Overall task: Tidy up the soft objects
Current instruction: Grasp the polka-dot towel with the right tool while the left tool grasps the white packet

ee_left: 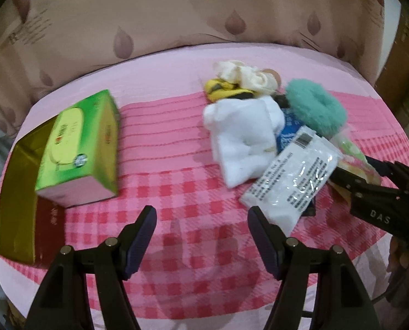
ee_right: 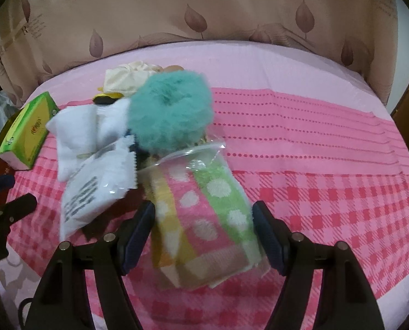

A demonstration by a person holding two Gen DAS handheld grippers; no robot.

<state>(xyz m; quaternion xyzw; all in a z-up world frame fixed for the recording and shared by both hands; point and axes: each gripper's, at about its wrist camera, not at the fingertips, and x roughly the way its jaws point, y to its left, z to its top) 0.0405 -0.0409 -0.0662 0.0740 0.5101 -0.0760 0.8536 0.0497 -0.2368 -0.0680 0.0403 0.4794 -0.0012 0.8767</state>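
Right tool (ee_right: 203,236), spread wide, straddles the bagged polka-dot towel (ee_right: 204,220); close low and evenly. Left tool (ee_left: 201,240) hangs wide, empty.

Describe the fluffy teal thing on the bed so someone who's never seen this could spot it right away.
Start from the pink checked bed cover and find the heap of soft things on its right half. At the far right edge of that heap sits the teal ring, beside the white cloth and just beyond the bagged dotted towel. It is the only furry, doughnut-shaped, blue-green item there.
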